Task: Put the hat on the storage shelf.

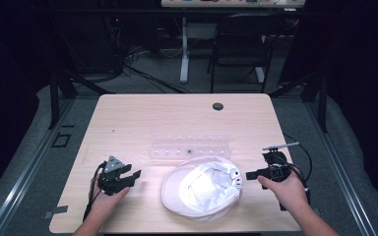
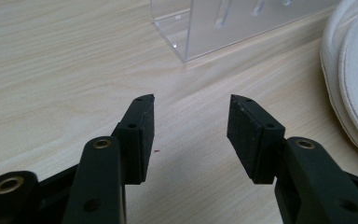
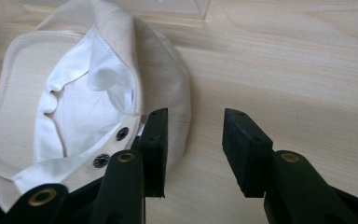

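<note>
Cream cap (image 1: 202, 189) lay upturned between my grippers | left gripper (image 1: 134, 177) spread, empty | right gripper (image 1: 248, 174) spread beside brim

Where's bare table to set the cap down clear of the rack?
Free: the far half of the table, beyond the clear rack toward the grommet hole. Crowded: the near edge, with the cap between the left hand-held gripper and right hand-held gripper.

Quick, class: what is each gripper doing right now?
Left gripper: open, holding nothing.
Right gripper: open, empty, beside the white hat.
</note>
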The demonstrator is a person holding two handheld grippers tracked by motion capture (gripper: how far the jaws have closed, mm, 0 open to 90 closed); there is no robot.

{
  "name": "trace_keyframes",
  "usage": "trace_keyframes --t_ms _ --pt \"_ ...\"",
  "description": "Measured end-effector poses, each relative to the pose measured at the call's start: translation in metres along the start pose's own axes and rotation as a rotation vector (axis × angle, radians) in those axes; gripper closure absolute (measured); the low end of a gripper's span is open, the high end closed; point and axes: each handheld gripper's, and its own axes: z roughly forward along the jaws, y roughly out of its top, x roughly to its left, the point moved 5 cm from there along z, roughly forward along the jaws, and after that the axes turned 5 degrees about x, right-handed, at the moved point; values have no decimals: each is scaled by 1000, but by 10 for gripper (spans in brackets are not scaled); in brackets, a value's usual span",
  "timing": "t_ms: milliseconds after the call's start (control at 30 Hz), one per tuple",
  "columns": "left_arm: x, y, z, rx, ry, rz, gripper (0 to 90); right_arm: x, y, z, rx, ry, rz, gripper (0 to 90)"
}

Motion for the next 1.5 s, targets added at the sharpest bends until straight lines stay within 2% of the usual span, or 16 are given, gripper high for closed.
trace_keyframes --t_ms 167,200,367,600,633,667,767,1000,1033,1067,1233,1267,1300,1333,1433,1500 --pt "1 -2 -1 14 10 -16 509 6 5 -7 14 33 13 609" --pt "2 -2 -1 13 10 -18 508 8 7 -10 38 53 19 601" --pt "3 -2 -2 6 14 -21 507 10 12 -12 58 88 65 590" --pt "3 -3 -1 12 15 -17 495 15 17 -10 117 90 71 580" --pt "3 -3 -1 12 15 -17 495 15 16 -10 142 78 63 573" --pt "3 -3 -1 13 15 -15 494 19 17 -8 136 87 87 564" --pt "4 -3 -2 6 15 -20 495 23 17 -5 147 79 108 551" --pt "3 -2 -2 4 2 -15 496 24 15 11 240 110 148 530" --pt "3 -3 -2 10 1 -11 496 24 15 11 240 110 148 530" --pt "3 -3 -2 11 0 -8 497 26 15 15 230 117 172 530" --pt "3 -3 -2 5 4 -13 497 29 12 25 289 123 155 526" --pt "3 -3 -2 5 4 -13 497 29 12 25 289 123 155 526" --pt "3 -3 -2 6 4 -13 497 32 12 28 261 125 186 527" --pt "3 -3 -2 7 5 -12 497 30 11 28 276 123 172 527" --pt "3 -3 -2 12 3 -9 497 33 10 34 282 131 198 534" --pt "2 -3 -2 7 4 -12 497 32 9 35 288 130 193 539"
